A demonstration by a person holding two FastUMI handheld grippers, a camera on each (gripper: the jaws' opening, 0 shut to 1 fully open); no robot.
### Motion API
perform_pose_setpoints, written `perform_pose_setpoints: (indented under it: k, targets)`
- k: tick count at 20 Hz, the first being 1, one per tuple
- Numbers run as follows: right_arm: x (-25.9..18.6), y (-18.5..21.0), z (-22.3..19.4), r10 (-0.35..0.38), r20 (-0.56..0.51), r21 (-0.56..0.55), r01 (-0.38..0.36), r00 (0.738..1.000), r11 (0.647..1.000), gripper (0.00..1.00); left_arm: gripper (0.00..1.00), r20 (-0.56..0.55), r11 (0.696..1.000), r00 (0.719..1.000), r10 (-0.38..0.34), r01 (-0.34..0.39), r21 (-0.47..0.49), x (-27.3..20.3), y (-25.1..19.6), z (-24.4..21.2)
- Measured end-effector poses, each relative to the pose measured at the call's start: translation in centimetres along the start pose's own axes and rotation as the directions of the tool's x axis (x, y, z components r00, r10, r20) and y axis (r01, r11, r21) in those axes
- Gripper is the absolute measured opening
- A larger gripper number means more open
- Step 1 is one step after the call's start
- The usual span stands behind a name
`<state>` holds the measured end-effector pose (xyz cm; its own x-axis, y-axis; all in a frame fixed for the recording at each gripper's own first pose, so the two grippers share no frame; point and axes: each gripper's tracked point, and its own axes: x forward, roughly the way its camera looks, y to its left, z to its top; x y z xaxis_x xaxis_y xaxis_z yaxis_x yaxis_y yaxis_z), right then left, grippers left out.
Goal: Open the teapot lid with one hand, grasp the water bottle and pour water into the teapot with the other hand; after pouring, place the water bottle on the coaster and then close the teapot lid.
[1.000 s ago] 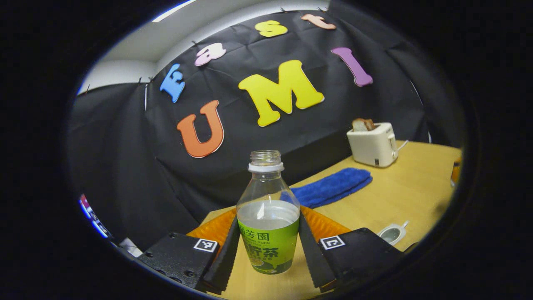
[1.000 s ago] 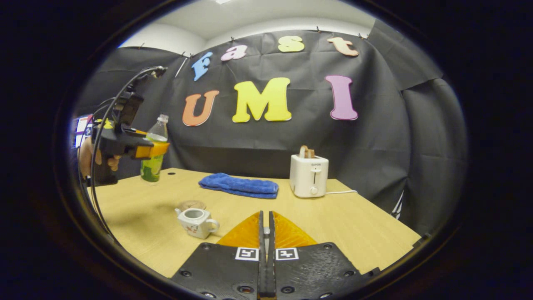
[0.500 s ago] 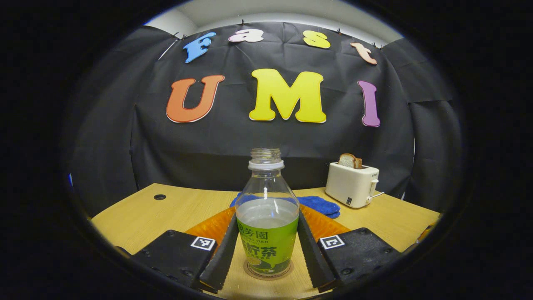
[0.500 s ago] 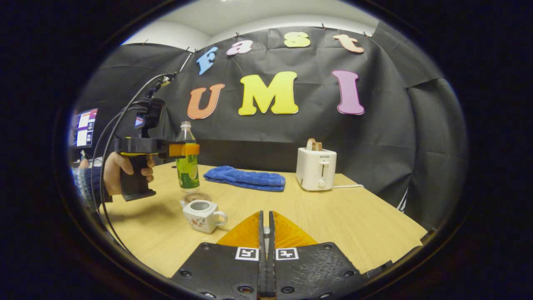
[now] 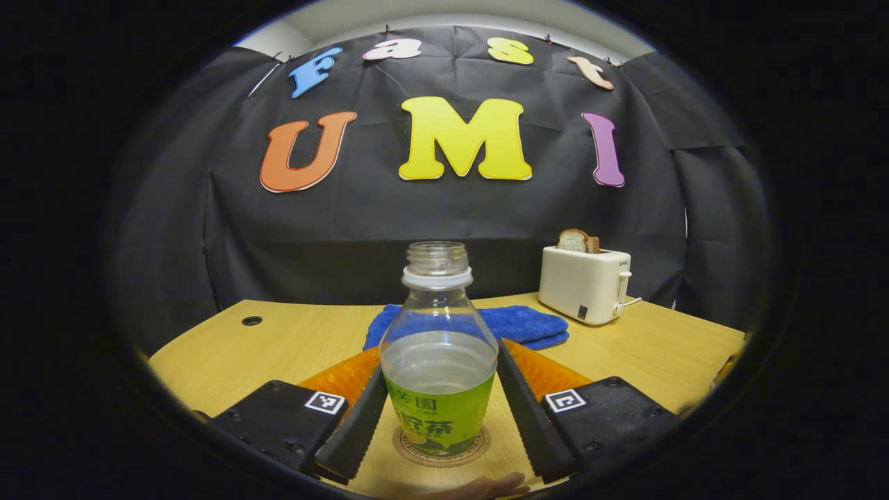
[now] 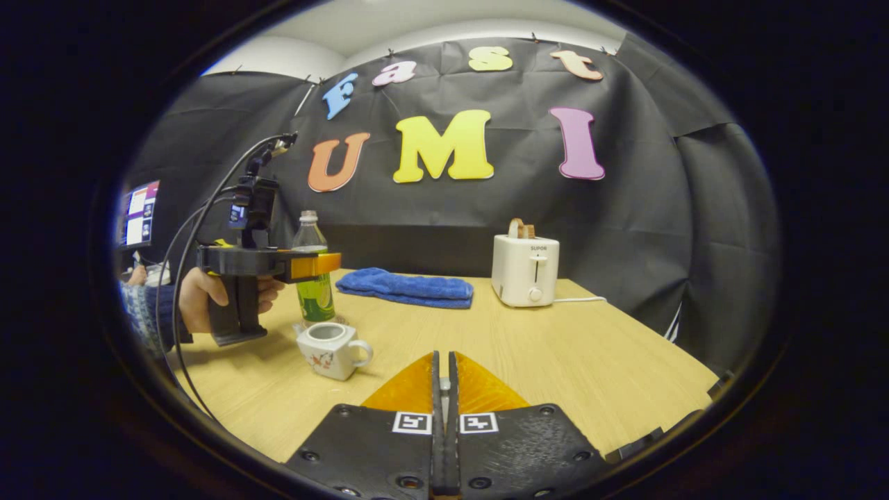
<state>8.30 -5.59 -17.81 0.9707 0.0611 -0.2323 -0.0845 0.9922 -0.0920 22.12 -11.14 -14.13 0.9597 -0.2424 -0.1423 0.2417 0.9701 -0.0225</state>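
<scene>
The uncapped water bottle (image 5: 439, 389) with a green label stands upright on the round coaster (image 5: 479, 442). My left gripper (image 5: 439, 361) is open, one finger close along each side of the bottle. In the right gripper view that left gripper (image 6: 326, 264) is level with the bottle's (image 6: 316, 305) shoulder, held by a hand (image 6: 201, 305). The white teapot (image 6: 332, 349) sits lidless just in front of the bottle. My right gripper (image 6: 444, 357) hovers over the table's near side, shut on the teapot lid, of which a pale sliver shows between the fingers.
A blue towel (image 6: 406, 288) lies at the back of the wooden table (image 6: 555, 347), with a white toaster (image 6: 524, 271) holding bread to its right. A cable hole (image 5: 251, 321) is at the table's back left corner. A monitor (image 6: 137, 215) glows at the far left.
The left gripper carried the bottle in from the table's left, set it upright on the coaster, and its fingers have spread slightly apart. The right gripper has barely moved.
</scene>
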Motion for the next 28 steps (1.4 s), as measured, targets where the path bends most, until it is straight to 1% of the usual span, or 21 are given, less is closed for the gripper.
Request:
perform_pose_setpoints:
  k: [3,4,6,8,9,11,13,14,16,18,19,20,22,25,27,28]
  targets:
    - [-0.2,0.2,0.1,0.001,0.003,-0.004,-0.001,1.000,1.000,0.00,0.92,0.024,1.000,1.000,-0.011,0.011,0.011,-0.6,-0.3,1.0]
    - [-0.3,0.3,0.2,0.001,0.005,-0.006,-0.001,1.000,1.000,0.00,0.95,0.031,1.000,0.999,-0.013,0.013,0.012,-0.8,-0.4,1.3]
    - [-0.4,0.6,0.6,0.002,0.012,-0.016,-0.002,1.000,1.000,0.00,0.96,0.042,1.000,0.999,-0.023,0.023,0.010,-1.6,-0.4,1.8]
    - [-0.6,1.3,1.2,0.013,0.025,-0.037,-0.012,1.000,0.999,0.00,0.96,0.073,1.000,0.997,0.000,0.000,0.003,-2.8,0.5,2.8]
    - [-0.6,1.3,1.6,0.012,0.035,-0.041,-0.011,0.999,0.999,0.00,0.96,0.070,1.000,0.998,0.005,-0.006,0.005,-3.3,0.6,2.9]
    - [-0.7,2.1,2.5,0.026,0.052,-0.045,-0.024,0.998,0.999,0.00,0.96,0.076,0.999,0.996,0.039,-0.039,0.000,-5.2,1.9,3.2]
    - [-0.6,4.2,4.0,0.076,0.079,-0.054,-0.072,0.994,0.996,0.00,0.96,0.079,0.996,0.993,0.090,-0.090,-0.006,-7.7,3.5,3.1]
    - [-0.5,5.0,4.6,0.098,0.088,-0.057,-0.093,0.991,0.994,0.00,0.96,0.084,0.994,0.991,0.105,-0.105,-0.006,-8.8,4.0,3.0]
    - [0.0,7.5,5.5,0.158,0.098,-0.047,-0.154,0.982,0.987,0.00,0.96,0.089,0.986,0.982,0.169,-0.169,-0.001,-11.3,5.8,2.7]
    - [0.8,9.4,5.7,0.203,0.094,-0.029,-0.201,0.975,0.979,0.00,0.96,0.088,0.972,0.969,0.232,-0.234,0.006,-14.1,7.5,1.9]
    - [1.2,10.3,5.9,0.223,0.092,-0.011,-0.223,0.970,0.975,0.00,0.97,0.090,0.967,0.963,0.253,-0.254,0.000,-15.3,7.9,1.5]
    - [1.8,11.2,5.8,0.247,0.083,0.024,-0.250,0.965,0.968,0.00,0.97,0.080,0.964,0.961,0.264,-0.264,-0.011,-16.3,8.1,1.0]
    - [3.2,12.3,5.8,0.275,0.067,0.100,-0.280,0.959,0.955,0.00,0.96,0.078,0.964,0.961,0.264,-0.263,-0.028,-18.8,8.1,0.2]
    - [5.7,12.8,6.0,0.250,0.050,0.102,-0.254,0.967,0.962,0.00,0.96,0.064,0.959,0.957,0.282,-0.282,-0.007,-21.8,8.9,-1.2]
    - [7.2,13.0,5.4,0.230,0.034,0.099,-0.232,0.973,0.968,0.00,0.96,0.045,0.965,0.964,0.263,-0.263,0.002,-22.8,8.8,-2.2]
    - [7.8,13.5,4.8,0.233,0.018,0.100,-0.233,0.972,0.967,0.00,0.96,0.046,0.965,0.964,0.261,-0.262,0.011,-23.0,9.0,-2.3]
